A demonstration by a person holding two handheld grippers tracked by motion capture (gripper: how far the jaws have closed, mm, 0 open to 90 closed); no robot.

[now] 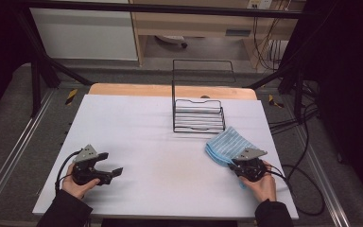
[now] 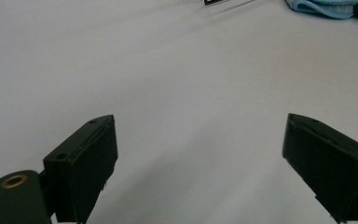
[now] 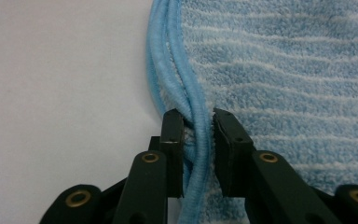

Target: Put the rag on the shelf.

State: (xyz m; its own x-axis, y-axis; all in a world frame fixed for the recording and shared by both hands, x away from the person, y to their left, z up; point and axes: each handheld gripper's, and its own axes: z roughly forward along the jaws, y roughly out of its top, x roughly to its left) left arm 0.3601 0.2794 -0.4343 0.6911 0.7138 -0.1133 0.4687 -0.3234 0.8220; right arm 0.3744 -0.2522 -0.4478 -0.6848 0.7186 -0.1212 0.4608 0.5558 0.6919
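Left gripper (image 1: 112, 165): it rests on the left front part of the table (image 1: 146, 137), held by the person's left hand (image 1: 78, 184). Its jaws stand wide apart and hold nothing; in the left gripper view only bare white surface lies between them.
Rack (image 1: 198, 116): a black wire rack, upright, at the back middle of the table, well apart from both grippers.
Cloth (image 1: 228, 144): a light blue cloth with thin white stripes and a soft, fuzzy pile. It is folded in several layers and lies flat on the right side of the table, just in front of the rack and to its right. Its thick rounded hems (image 3: 168, 70) run together along the left edge.
Right gripper (image 3: 198, 123): jaws pinched on the near hem of the cloth, at its front corner.
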